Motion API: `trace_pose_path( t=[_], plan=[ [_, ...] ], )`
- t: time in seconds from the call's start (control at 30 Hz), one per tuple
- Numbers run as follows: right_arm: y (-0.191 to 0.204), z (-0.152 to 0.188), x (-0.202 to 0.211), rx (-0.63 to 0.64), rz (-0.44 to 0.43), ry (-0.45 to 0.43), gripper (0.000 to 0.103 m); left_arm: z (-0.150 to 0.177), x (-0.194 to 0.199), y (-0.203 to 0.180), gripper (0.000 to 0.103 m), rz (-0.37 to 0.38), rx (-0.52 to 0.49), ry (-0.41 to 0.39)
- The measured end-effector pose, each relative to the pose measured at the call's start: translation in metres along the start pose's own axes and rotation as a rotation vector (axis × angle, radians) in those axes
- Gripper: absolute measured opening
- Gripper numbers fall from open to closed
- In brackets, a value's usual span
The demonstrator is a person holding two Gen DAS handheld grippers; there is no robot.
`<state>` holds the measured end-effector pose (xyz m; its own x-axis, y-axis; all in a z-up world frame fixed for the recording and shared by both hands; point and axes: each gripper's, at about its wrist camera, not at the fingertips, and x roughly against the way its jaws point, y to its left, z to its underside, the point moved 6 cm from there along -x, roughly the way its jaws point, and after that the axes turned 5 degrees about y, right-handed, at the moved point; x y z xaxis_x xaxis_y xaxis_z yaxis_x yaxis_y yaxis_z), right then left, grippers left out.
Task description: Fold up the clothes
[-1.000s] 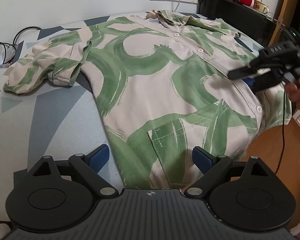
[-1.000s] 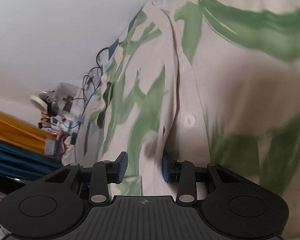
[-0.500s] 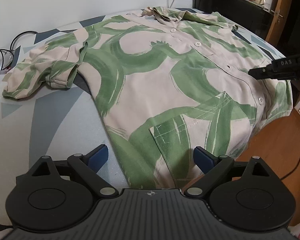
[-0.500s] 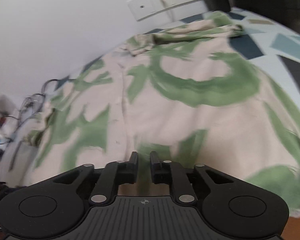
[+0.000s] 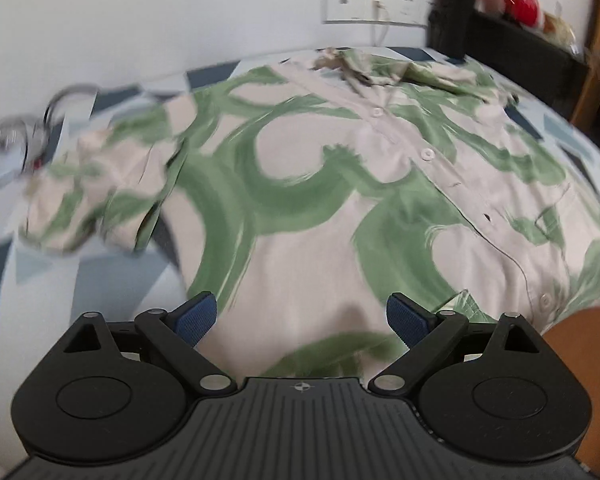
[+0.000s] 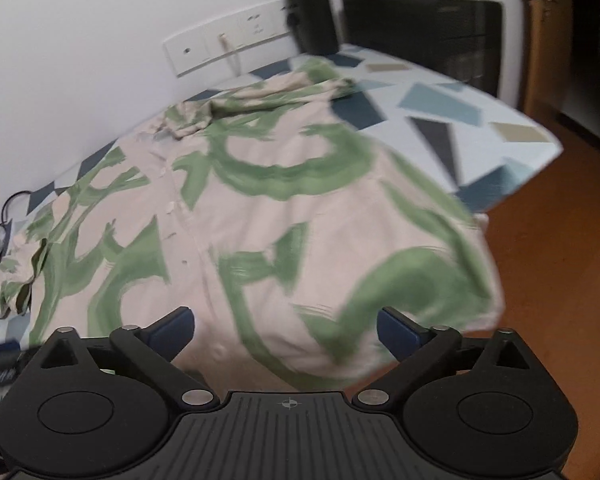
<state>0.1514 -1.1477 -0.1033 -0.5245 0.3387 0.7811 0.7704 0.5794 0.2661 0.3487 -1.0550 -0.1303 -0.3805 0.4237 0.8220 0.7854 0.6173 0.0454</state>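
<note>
Short-sleeved shirt (image 5: 320, 200), beige with green brushstrokes, lies spread buttoned-side up on the patterned bed (image 6: 440, 104), filling frame centre. My left gripper (image 5: 302, 318) and right gripper (image 6: 286, 330) hover at its hem, jaws wide, empty.

Left gripper (image 5: 302, 318) held low over the near hem of the shirt (image 5: 320, 208), jaws spread wide, blue pads (image 5: 196, 316) well apart, nothing between them. Right gripper (image 6: 286, 332) likewise wide open above the shirt's near edge, on its buttoned-placket side, both fingers clear of the cloth, gripping nothing.
</note>
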Motion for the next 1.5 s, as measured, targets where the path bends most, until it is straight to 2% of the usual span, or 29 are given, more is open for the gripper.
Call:
trace_pose_path(
  t=[0.1, 0.2, 0.33, 0.63, 1.0, 1.5],
  plan=[
    [-0.022, 0.006, 0.016, -0.085, 0.044, -0.014, 0.102, -0.002, -0.011, -0.02, 0.095, 0.01, -0.063, 0.054],
    [-0.052, 0.012, 0.026, -0.213, 0.074, -0.027, 0.102, 0.0, -0.02, -0.03, 0.095, 0.012, -0.042, 0.12],
    [-0.073, 0.019, 0.028, -0.319, 0.098, -0.029, 0.102, 0.001, -0.025, -0.033, 0.098, -0.018, 0.002, 0.147],
    [-0.056, -0.008, 0.018, -0.193, 0.07, -0.013, 0.102, -0.002, -0.029, -0.031, 0.102, -0.049, 0.053, 0.17],
    [-0.06, -0.016, 0.009, -0.179, 0.07, 0.012, 0.102, 0.002, -0.034, -0.026, 0.103, -0.028, 0.143, 0.196],
    [-0.059, -0.014, 0.002, -0.178, 0.064, 0.034, 0.102, 0.003, -0.033, -0.025, 0.103, -0.021, 0.132, 0.185]
  ],
)
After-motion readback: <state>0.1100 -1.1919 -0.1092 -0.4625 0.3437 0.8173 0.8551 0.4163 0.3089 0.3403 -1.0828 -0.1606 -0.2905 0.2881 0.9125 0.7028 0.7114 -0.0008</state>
